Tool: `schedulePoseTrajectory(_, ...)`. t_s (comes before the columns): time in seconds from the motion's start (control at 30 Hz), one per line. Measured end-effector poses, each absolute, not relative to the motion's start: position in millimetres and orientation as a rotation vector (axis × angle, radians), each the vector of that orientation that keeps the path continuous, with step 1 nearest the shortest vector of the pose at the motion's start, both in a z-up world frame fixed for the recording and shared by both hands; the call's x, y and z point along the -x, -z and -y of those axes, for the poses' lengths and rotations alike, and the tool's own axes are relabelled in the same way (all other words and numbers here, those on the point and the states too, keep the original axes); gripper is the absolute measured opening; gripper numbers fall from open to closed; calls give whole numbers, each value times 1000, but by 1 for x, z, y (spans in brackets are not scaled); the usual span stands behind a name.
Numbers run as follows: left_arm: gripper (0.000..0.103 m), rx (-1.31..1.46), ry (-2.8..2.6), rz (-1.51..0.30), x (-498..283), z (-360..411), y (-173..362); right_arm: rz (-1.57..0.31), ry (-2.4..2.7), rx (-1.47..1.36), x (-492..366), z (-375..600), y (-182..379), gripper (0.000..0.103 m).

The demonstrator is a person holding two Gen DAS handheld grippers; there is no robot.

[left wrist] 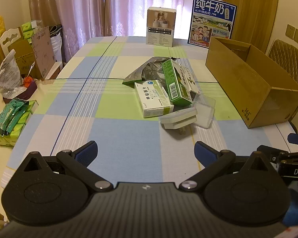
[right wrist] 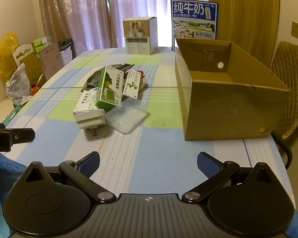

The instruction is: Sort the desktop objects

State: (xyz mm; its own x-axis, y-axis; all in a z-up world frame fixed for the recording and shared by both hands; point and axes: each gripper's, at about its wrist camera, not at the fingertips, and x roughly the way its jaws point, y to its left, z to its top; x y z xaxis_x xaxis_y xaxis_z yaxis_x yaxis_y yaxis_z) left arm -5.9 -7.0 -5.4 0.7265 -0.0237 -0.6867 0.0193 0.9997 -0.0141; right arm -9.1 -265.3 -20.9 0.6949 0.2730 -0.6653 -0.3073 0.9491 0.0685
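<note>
Left wrist view: the left gripper (left wrist: 146, 152) hovers low over the checked tablecloth (left wrist: 119, 138), jaws spread wide, holding nothing — the pile of boxes (left wrist: 164, 93) lies ahead, near the cardboard box (left wrist: 254, 91); right wrist view: the right gripper (right wrist: 148, 163) hovers likewise, spread and empty.

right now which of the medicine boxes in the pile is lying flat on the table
The white box with the green stripe, at the pile's left; the green box leans on top of it.
</note>
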Motion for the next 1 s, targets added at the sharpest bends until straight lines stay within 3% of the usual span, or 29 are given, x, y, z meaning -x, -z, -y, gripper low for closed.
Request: schedulePoseTrajectory(1.0,102,18,22,-762,7,8,6,-763,-312,43,8,266,25,101)
